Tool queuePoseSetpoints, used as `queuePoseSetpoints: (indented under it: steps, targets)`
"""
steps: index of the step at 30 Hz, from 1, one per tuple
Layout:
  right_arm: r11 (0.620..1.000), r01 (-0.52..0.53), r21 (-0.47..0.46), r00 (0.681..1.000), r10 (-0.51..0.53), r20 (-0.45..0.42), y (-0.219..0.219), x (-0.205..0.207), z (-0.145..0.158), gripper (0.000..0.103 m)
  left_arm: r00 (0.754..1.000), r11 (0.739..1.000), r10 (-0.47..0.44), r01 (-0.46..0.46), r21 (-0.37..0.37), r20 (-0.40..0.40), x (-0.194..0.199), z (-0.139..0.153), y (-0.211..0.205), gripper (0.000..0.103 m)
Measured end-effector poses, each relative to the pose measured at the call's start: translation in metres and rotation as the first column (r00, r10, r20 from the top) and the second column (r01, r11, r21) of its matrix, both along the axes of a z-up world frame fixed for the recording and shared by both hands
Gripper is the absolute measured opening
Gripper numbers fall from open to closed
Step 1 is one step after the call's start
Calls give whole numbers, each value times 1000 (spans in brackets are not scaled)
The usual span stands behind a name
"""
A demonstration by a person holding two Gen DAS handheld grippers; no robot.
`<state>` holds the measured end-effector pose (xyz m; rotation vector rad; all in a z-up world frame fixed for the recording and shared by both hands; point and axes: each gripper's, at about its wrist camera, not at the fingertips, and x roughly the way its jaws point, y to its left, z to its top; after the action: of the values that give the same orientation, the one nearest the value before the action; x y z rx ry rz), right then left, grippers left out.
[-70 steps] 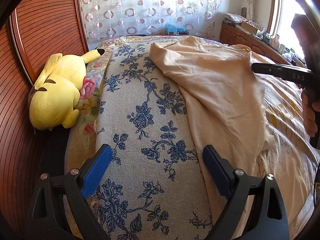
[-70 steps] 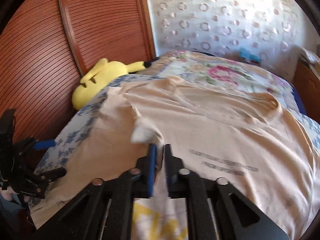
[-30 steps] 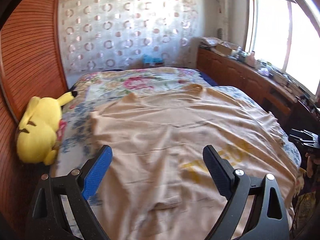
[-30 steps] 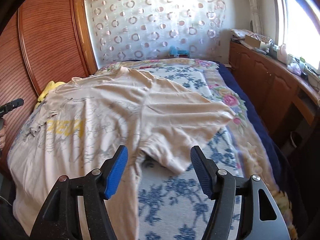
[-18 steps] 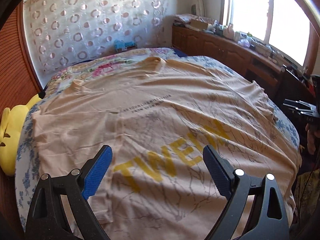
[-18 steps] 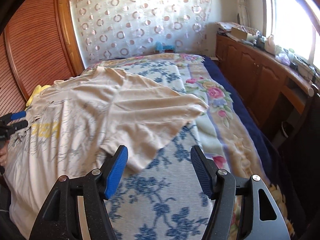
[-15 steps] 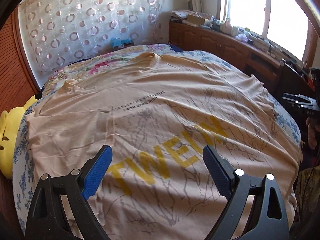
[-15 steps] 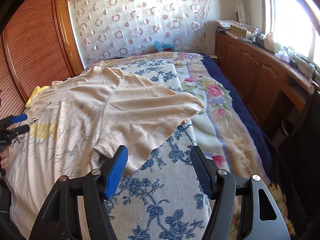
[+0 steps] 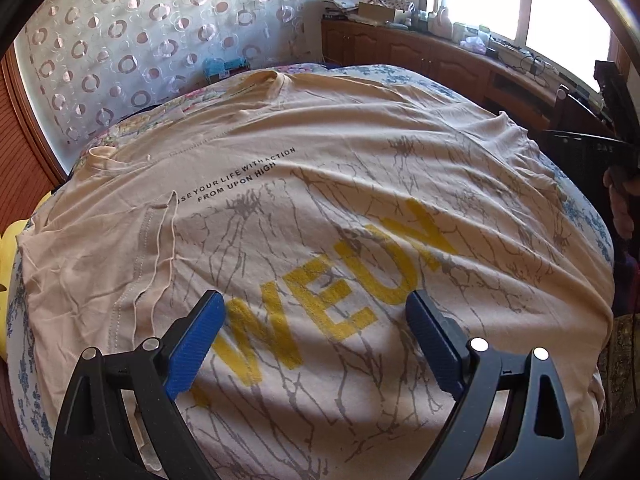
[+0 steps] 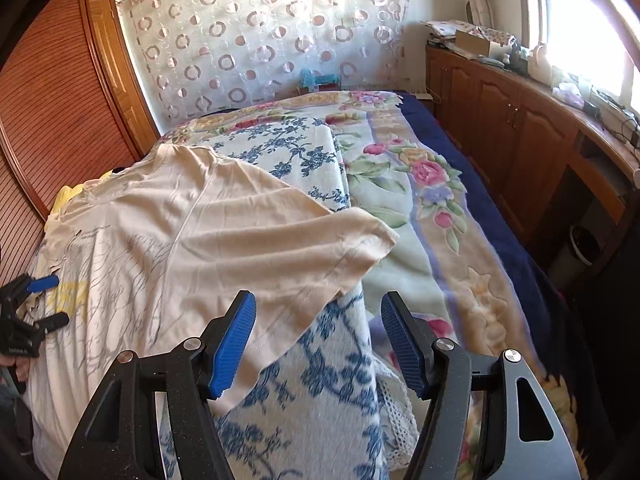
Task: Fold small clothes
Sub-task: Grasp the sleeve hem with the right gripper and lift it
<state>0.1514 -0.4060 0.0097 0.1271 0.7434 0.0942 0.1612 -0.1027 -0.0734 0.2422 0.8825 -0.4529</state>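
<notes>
Since a second ago the left gripper point(image 9: 314, 342) has swung in over the printed chest of the beige T-shirt point(image 9: 320, 208), and the right gripper point(image 10: 318, 338) has slid toward the shirt's outstretched sleeve point(image 10: 320, 248). The T-shirt lies spread flat, print side up, across the bed point(image 10: 460, 240), on a blue-flowered blanket point(image 10: 312, 400) with its collar toward the curtained wall point(image 9: 160, 28). Both grippers hover with their blue fingers point(image 9: 192, 344) wide apart and nothing between them. In the right wrist view the left gripper shows at the far left edge, over the shirt's hem side. A yellow plush toy point(image 9: 8, 236) peeks out beside the shirt.
</notes>
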Motion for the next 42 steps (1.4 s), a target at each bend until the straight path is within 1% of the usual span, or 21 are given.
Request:
queuePoseSetpoints:
  steps: [1,5,7,13,16,19,22,23,24,25,26,32,36,39,40,42]
  targets:
    - [1000,1,1,1000,-1,-4,-1,4,0,67,1000,1000,0,0,-4,-4,0,0,1,93]
    - [1000,3,7,999,-3,-32,-4,21,-3,67,1000,1000,-11,11,1,-14,1,-3,-3,101]
    - [1000,7,14,999,-6,-49,-7,30,-7,67,1000,1000,-17,17,2,-17,1,-3,-4,102]
    - [999,25,41,996,-21,-92,-14,51,-17,67,1000,1000,-18,18,3,-18,1,-4,-4,102]
    - [996,24,83,995,-16,-99,-21,59,-19,67,1000,1000,-18,18,3,-18,1,-4,-4,102]
    - [995,21,98,995,-12,-96,-25,61,-20,67,1000,1000,-17,17,6,-16,1,-4,-4,102]
    - [996,13,88,997,-6,-74,-24,58,-19,46,1000,1000,-16,16,5,-17,1,-4,-4,102]
    - [997,8,73,998,-3,-60,-22,55,-18,29,1000,1000,-16,16,5,-16,1,-4,-3,102]
    - [999,-2,52,999,5,-44,-19,52,-16,19,1000,1000,-16,16,5,-16,1,-4,-3,102]
    - [1000,-3,14,1000,4,-30,-14,48,-15,15,1000,1000,-16,16,4,-16,1,-3,-3,102]
    - [1000,-10,-11,1000,10,-12,-10,45,-12,4,1000,1000,-16,16,4,-16,1,-4,-3,102]
    - [996,-82,-27,990,85,108,6,25,14,4,1000,1000,-16,16,4,-16,1,-4,-3,103]
    - [992,-125,-28,980,128,153,20,15,29,4,1000,1000,-16,16,4,-16,1,-4,-3,103]
    - [983,-184,-22,966,185,179,39,11,45,4,1000,1000,-15,15,4,-16,1,-4,-3,103]
    - [977,-214,-16,959,214,187,49,10,50,4,1000,1000,-15,16,4,-16,1,-4,-3,103]
    - [953,-299,51,939,284,193,61,7,57,4,1000,1000,-15,16,4,-16,1,-4,-3,103]
